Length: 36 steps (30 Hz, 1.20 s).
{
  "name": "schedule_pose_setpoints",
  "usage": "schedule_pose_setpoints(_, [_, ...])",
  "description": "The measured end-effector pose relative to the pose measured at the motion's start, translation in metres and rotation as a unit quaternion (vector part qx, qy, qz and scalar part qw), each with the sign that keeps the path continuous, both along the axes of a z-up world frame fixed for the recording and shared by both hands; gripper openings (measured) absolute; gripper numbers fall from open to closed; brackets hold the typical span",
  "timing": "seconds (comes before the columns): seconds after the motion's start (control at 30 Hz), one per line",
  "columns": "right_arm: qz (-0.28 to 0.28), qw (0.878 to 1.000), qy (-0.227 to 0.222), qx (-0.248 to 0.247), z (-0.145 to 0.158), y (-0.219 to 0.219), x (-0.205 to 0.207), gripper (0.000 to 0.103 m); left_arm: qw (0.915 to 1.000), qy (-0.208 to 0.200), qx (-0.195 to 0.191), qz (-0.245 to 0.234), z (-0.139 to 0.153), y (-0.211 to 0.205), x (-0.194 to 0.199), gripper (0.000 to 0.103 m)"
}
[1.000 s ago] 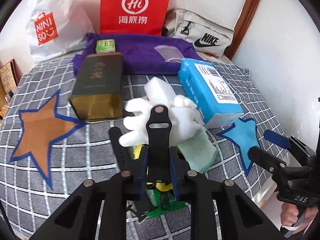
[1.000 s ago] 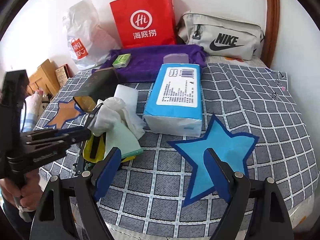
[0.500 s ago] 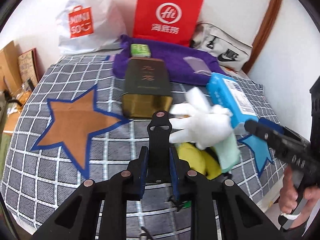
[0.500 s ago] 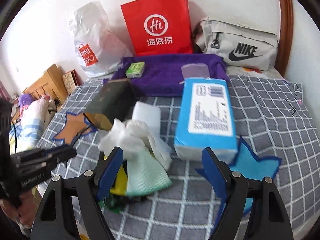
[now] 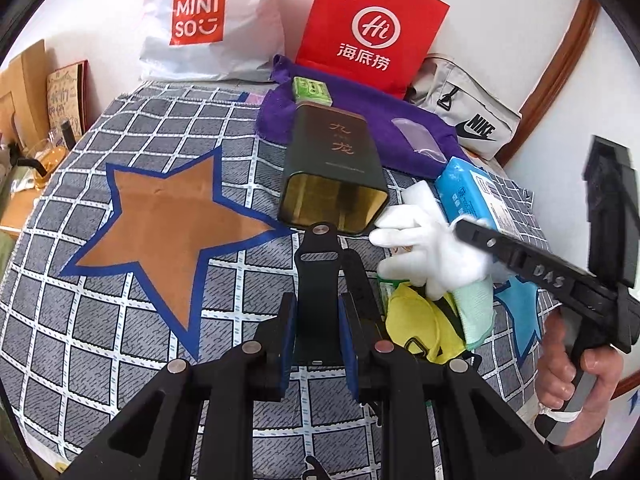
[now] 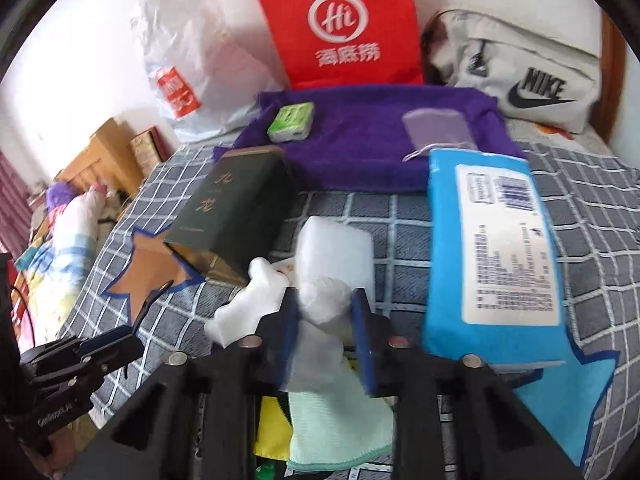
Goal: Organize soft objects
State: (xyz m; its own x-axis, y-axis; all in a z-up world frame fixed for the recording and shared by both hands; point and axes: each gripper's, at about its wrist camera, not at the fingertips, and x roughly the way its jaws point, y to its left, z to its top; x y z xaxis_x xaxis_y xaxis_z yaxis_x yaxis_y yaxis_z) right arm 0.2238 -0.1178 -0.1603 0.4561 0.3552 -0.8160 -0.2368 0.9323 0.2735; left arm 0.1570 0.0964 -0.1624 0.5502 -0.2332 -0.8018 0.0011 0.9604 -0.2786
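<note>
A white glove (image 5: pixel 432 256) lies on a pile with a mint cloth (image 5: pixel 476 312) and a yellow cloth (image 5: pixel 416 320). My left gripper (image 5: pixel 318 316) is shut on a black strap (image 5: pixel 318 276) and holds it left of the pile, beside the orange star (image 5: pixel 168 224). My right gripper (image 6: pixel 325 316) has its jaws closed in around the white glove (image 6: pixel 324 300) over the mint cloth (image 6: pixel 340 428). A white foam block (image 6: pixel 336 248) lies just behind the glove.
A dark green tin (image 5: pixel 332 168) lies open-ended behind the pile. A blue tissue pack (image 6: pixel 492 248) lies to the right by a blue star (image 6: pixel 560 392). A purple towel (image 6: pixel 360 136), red bag (image 5: pixel 372 28), white bag (image 5: pixel 200 24) and Nike pouch (image 6: pixel 520 72) sit at the back.
My left gripper pulled the black strap left, away from the pile. My right gripper moved in over the pile and its jaws closed from wide open onto the white glove.
</note>
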Motion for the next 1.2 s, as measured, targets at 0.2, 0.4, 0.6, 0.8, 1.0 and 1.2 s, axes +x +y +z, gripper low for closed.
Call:
schedule_pose_setpoints(0.2, [-0.010,0.998,-0.061,0.031,0.034,-0.014,-0.010,0.025,0.9998,0.011,0.000,0.014,-0.007,0.004,0.003,0.020])
schedule_pose_setpoints(0.4, [-0.012,0.996,-0.083,0.031,0.064,-0.030,-0.032,0.025,0.9990,0.028,0.022,0.024,-0.012,0.002,0.001,0.020])
schedule_pose_setpoints(0.6, [0.005,0.994,-0.092,-0.065,0.059,-0.045,-0.073,0.025,0.9976,0.044,0.047,0.028,-0.026,-0.004,-0.003,0.020])
schedule_pose_setpoints(0.8, [-0.014,0.996,-0.030,-0.087,0.006,-0.080,-0.090,0.025,0.9967,0.049,0.059,0.027,-0.033,-0.013,0.000,0.020])
schedule_pose_setpoints(1.0, [-0.029,0.999,0.001,-0.043,-0.025,-0.104,-0.088,0.025,0.9957,0.049,0.074,0.027,-0.034,-0.022,0.012,0.027])
schedule_pose_setpoints(1.2, [-0.027,0.999,0.011,-0.023,-0.036,-0.107,-0.085,0.025,0.9894,0.050,0.135,0.022,-0.032,-0.038,0.012,0.020])
